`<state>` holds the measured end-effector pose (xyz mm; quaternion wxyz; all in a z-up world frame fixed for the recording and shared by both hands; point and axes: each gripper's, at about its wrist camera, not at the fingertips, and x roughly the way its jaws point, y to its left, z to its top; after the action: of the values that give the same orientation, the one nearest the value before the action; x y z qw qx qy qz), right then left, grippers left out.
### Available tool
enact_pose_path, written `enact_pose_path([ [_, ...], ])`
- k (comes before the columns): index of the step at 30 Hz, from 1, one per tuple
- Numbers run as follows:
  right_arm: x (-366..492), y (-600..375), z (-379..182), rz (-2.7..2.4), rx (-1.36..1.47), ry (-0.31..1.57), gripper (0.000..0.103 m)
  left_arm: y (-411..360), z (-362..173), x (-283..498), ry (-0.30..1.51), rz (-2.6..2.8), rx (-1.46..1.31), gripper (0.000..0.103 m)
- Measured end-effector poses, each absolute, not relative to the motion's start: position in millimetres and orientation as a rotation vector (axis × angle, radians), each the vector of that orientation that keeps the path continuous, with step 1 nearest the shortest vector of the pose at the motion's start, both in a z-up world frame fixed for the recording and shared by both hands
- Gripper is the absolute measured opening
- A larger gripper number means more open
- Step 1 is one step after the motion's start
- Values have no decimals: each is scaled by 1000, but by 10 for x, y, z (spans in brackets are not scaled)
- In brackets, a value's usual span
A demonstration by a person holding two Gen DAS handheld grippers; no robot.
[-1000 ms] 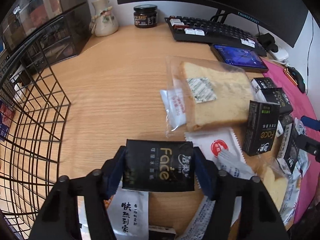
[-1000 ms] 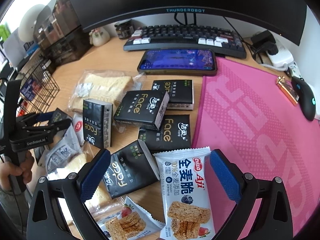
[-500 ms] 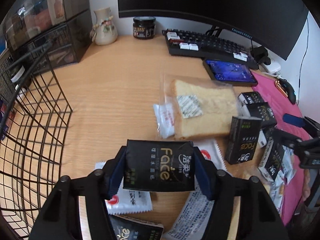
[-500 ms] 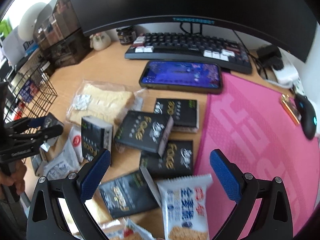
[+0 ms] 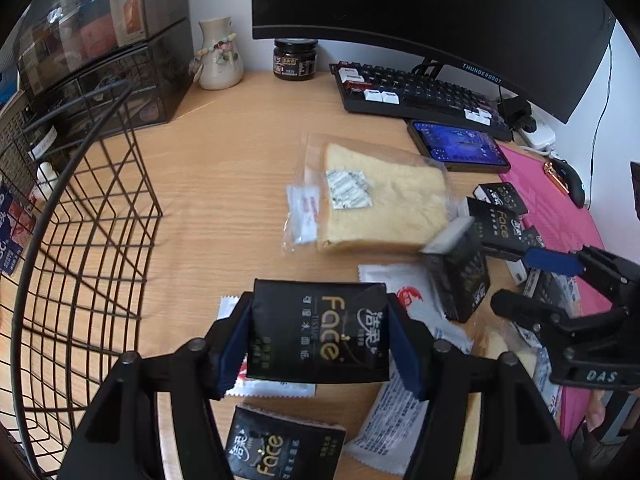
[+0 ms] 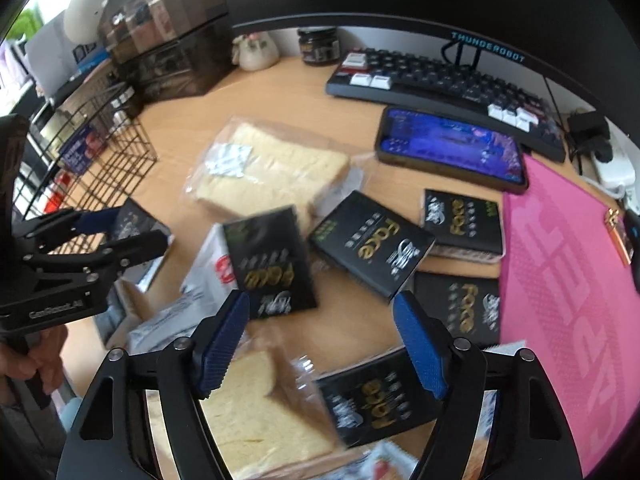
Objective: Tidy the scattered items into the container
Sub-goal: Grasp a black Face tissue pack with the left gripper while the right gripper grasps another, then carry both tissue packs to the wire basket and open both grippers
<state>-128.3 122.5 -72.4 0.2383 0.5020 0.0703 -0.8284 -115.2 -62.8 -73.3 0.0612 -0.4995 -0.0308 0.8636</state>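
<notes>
Between the blue pads of the left gripper [image 5: 318, 338] sits a black tissue pack [image 5: 318, 332], clamped across its short sides and carried flat and clear of the desk, presumably so that it can be lowered through the open top of the wire basket [image 5: 80, 216] standing to that gripper's left. Gold lettering on the pack reads "Face", with Chinese characters beside it that are only partly legible.

Right gripper [image 6: 320, 344]: jaws have just been closing, yet the pads grip nothing; they hang above a bagged bread slice [image 6: 256, 412] and another tissue pack [image 6: 372, 404], both lying below them on the desk. Which of the two it is aimed at cannot be told, as this view is blurred.

Further out, more "Face" packs [image 6: 372, 248] lie scattered near the pink mat [image 6: 560, 292], with white sachets [image 5: 416, 304] and a second bagged bread slice [image 5: 384, 204] between them and the basket, so most of the tidying appears undone. At the back, the monitor [image 5: 440, 12] bears the word "THUNDEROBOT"; the left gripper's body, seen from the right wrist, reads "GenRobot.AI".
</notes>
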Motion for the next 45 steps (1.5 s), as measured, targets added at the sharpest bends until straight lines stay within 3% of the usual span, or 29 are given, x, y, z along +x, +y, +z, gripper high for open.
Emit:
enact_pose_path([
  [11,-1357,780,-985,-2241,1378,291,74,-695,-794,-1120,-118,2584,-1519,69],
  [14,-1406,766,-1017,-2217,1385,286,50,-706,-786,-1124,-122,2588,-1514,69],
  [23,-1286,898,-813,-2216,1334,279,49,-584,-679,-1119,-119,2591,-1481,69],
  [34,-976,972,-87,-2237,1157,257,49,-537,92,-870,-122,2692,-1270,69],
  [39,-827,561,404,-2169,1016,264,49,-966,604,-638,-132,2857,-1155,69],
  [45,-634,-405,569,-2003,933,313,49,-1881,615,-405,-244,3043,-1219,69],
])
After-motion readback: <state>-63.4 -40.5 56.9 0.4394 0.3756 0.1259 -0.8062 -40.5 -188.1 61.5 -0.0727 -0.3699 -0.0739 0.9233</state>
